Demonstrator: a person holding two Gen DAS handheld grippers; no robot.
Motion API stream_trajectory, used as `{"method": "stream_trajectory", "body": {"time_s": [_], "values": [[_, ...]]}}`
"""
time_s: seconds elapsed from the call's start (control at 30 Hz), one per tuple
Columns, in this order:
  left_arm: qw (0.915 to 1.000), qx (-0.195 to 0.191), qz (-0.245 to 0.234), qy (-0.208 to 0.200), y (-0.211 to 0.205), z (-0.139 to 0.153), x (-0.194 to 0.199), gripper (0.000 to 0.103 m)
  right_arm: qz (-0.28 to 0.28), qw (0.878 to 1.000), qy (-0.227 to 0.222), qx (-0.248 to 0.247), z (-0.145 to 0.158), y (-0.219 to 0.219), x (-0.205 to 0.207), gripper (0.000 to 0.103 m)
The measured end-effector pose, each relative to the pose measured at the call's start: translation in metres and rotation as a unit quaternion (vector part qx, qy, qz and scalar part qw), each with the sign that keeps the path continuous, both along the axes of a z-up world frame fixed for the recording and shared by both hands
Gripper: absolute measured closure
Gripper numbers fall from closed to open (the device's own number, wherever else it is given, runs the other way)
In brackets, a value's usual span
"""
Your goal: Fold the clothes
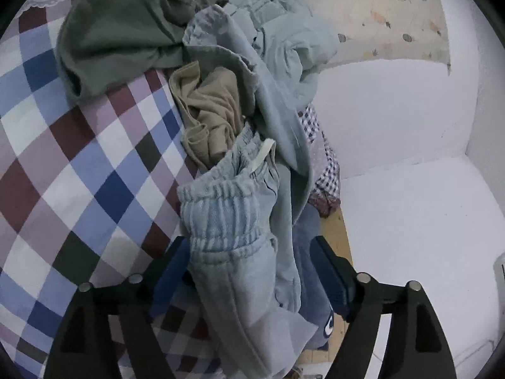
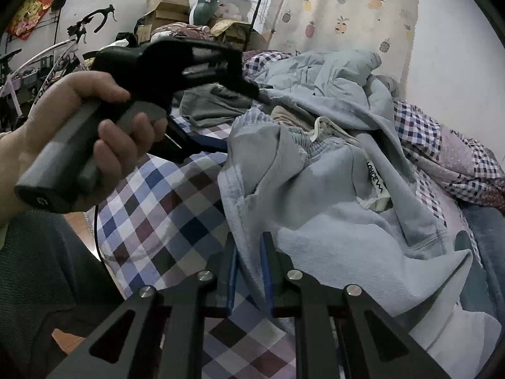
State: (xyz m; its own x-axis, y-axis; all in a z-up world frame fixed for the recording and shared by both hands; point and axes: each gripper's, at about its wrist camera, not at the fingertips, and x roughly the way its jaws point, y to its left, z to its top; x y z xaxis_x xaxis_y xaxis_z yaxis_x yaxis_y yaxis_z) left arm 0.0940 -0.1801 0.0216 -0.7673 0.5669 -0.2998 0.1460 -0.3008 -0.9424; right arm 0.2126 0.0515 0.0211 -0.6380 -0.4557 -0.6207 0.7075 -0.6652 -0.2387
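Observation:
Light blue sweatpants (image 1: 227, 221) with an elastic waistband and a white drawstring hang between the wide-apart fingers of my open left gripper (image 1: 249, 262); the waistband lies against the left finger. In the right wrist view the same sweatpants (image 2: 315, 195) spread over the checked bed sheet (image 2: 164, 208). My right gripper (image 2: 249, 252) is shut on an edge of the sweatpants fabric near the bed's front. The left gripper's black body (image 2: 176, 63) shows there, held by a hand, its fingers at the waistband.
A pile lies behind: an olive green garment (image 1: 126, 25), a beige garment (image 1: 208, 110) and a pale blue garment (image 1: 277, 41). A small-check quilt (image 2: 442, 145) lies right. A white wall (image 1: 394, 126) and wooden floor (image 1: 334, 233) border the bed. Bicycle and boxes stand far back.

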Motion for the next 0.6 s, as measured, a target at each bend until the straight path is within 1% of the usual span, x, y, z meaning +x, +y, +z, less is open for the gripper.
{"method": "stream_trajectory", "body": {"time_s": [0.1, 0.17, 0.23, 0.3, 0.37, 0.43, 0.5, 0.6], "values": [[0.9993, -0.024, -0.013, -0.027, 0.009, -0.004, -0.010, 0.021, 0.001, 1.000, -0.003, -0.004, 0.000, 0.000, -0.001, 0.089], [0.9984, -0.037, -0.017, -0.038, 0.014, -0.008, -0.012, 0.021, 0.002, 1.000, -0.001, -0.008, 0.000, 0.000, -0.002, 0.089], [0.9982, -0.043, -0.015, -0.040, 0.016, -0.009, -0.014, 0.021, 0.002, 1.000, 0.000, -0.009, -0.001, 0.000, -0.002, 0.089], [0.9986, -0.038, -0.010, -0.034, 0.015, -0.010, -0.015, 0.022, 0.003, 1.000, 0.001, -0.010, -0.001, -0.001, -0.002, 0.089], [0.9990, -0.026, -0.007, -0.034, 0.012, -0.012, -0.015, 0.038, 0.005, 1.000, 0.001, -0.009, -0.001, -0.001, -0.001, 0.089], [0.9993, -0.013, -0.005, -0.034, 0.009, -0.014, -0.014, 0.049, 0.008, 1.000, 0.002, -0.008, -0.002, -0.001, 0.001, 0.089], [0.9996, -0.007, 0.000, -0.029, 0.008, -0.013, -0.012, 0.055, 0.009, 1.000, 0.006, -0.006, -0.002, 0.000, 0.002, 0.088], [0.9997, -0.011, 0.014, -0.015, 0.004, -0.005, -0.007, 0.064, 0.009, 1.000, 0.012, -0.008, 0.000, 0.003, 0.005, 0.087]]}}
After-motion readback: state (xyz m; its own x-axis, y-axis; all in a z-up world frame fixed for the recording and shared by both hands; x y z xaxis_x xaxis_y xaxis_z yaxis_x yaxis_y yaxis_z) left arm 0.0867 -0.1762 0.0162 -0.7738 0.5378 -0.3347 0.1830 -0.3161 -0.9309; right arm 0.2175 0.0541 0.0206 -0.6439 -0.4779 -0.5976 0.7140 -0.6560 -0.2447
